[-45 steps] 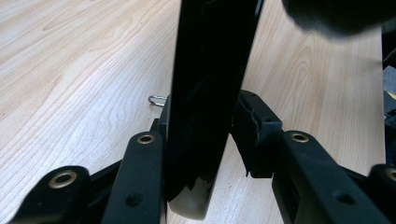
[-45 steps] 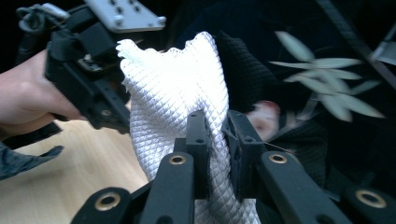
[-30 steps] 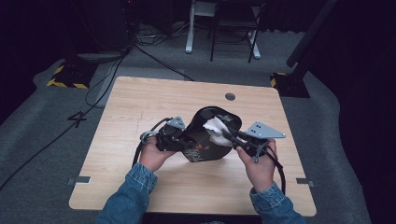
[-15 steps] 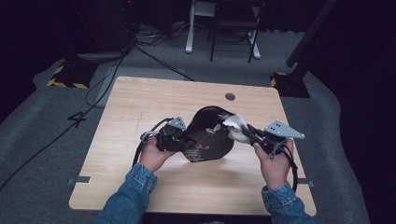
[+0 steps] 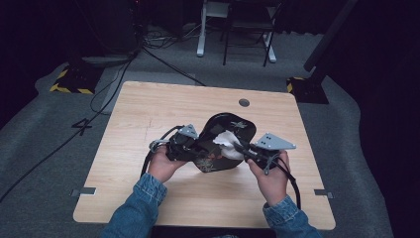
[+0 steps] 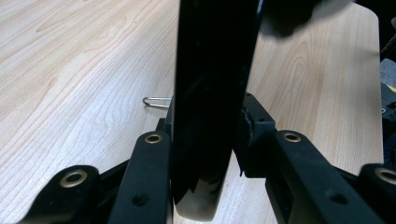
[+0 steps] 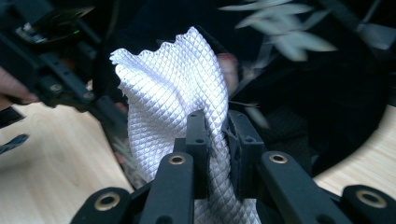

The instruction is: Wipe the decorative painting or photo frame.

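A glossy black dish with a pale leaf pattern is held tilted above the middle of the wooden table. My left gripper is shut on the dish's left rim. In the left gripper view that thin black rim stands upright between the jaws of the left gripper. A white quilted cloth lies against the dish's face, and my right gripper is shut on it. The right gripper view has the cloth bunched between the jaws of the right gripper, with the dish behind it.
A round cable hole sits near the table's far edge. Bare wood surrounds both hands. A thin silver wire loop shows beside the left jaws. Chair legs and floor cables lie beyond the table.
The right gripper drew the cloth off to the right half a second ago. It has now come back left, with the cloth against the dish. The left gripper has barely moved.
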`<state>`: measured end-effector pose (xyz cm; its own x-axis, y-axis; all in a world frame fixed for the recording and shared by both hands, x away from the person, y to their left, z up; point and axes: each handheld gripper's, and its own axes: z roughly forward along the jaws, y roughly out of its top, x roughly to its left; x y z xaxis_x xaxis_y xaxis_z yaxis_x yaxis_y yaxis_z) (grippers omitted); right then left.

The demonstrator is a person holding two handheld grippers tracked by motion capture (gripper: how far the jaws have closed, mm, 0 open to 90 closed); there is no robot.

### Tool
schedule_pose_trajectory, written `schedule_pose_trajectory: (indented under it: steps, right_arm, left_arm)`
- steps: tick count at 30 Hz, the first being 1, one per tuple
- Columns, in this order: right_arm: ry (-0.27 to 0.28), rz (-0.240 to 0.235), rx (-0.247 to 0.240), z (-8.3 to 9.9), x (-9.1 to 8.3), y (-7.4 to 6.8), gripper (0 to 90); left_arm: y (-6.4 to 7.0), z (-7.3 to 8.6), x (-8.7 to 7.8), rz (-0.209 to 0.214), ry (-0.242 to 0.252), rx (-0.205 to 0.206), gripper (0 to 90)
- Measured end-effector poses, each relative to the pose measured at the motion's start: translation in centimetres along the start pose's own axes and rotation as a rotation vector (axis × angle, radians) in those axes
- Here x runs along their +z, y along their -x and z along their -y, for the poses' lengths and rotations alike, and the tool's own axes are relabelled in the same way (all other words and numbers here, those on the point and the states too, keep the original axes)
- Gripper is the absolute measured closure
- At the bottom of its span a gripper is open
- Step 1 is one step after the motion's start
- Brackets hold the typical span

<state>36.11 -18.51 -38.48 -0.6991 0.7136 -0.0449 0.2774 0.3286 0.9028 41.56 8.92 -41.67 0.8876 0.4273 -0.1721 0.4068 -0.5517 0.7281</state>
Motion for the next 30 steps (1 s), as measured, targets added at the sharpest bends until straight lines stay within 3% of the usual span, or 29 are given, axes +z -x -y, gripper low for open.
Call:
schedule_pose_trajectory:
  steps: [6, 22, 28, 30]
  right_arm:
    - [-0.01, 0.005, -0.025, 0.1, 0.3, -0.6, 80.3]
    - [0.04, 0.136, 0.071, 0.5, -3.2, 3.9, 80.3]
    - [0.033, 0.12, 0.063, 0.6, -2.9, 3.4, 80.3]
    - [0.018, 0.096, 0.046, 0.7, -2.1, 2.6, 80.3]
  left_arm:
    - [0.0, 0.0, 0.0, 0.004, 0.001, -0.004, 70.2]
    - [0.0, 0.1, 0.0, 0.003, 0.0, -0.004, 70.2]
    - [0.0, 0.0, 0.1, 0.003, 0.003, -0.008, 70.2]
    - [0.0, 0.1, 0.0, 0.008, 0.005, -0.014, 70.3]
